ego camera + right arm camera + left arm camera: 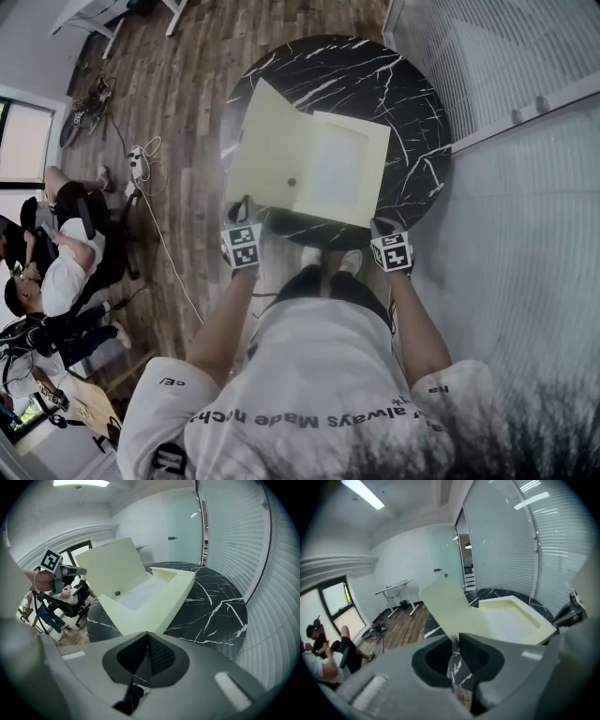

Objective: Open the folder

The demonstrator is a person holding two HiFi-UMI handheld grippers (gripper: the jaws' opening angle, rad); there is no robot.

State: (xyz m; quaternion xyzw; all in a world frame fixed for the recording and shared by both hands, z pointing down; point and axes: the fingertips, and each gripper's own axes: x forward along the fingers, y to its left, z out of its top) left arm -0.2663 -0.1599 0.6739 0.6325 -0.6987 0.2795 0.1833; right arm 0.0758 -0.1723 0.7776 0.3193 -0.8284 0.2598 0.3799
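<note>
A cream folder lies on the round black marble table, its tray-like base flat. Its flap stands raised at the left. My left gripper is at the flap's near edge; in the left gripper view the flap runs down into the jaws of this gripper, which is shut on it. My right gripper sits at the folder's near right corner. In its own view the right gripper has its pads together, tips at the corner, nothing visible between them.
Seated people are on the left, on a wooden floor with a power strip and cables. White blinds line the right side. A desk stands far back. My shoes show below the table's near edge.
</note>
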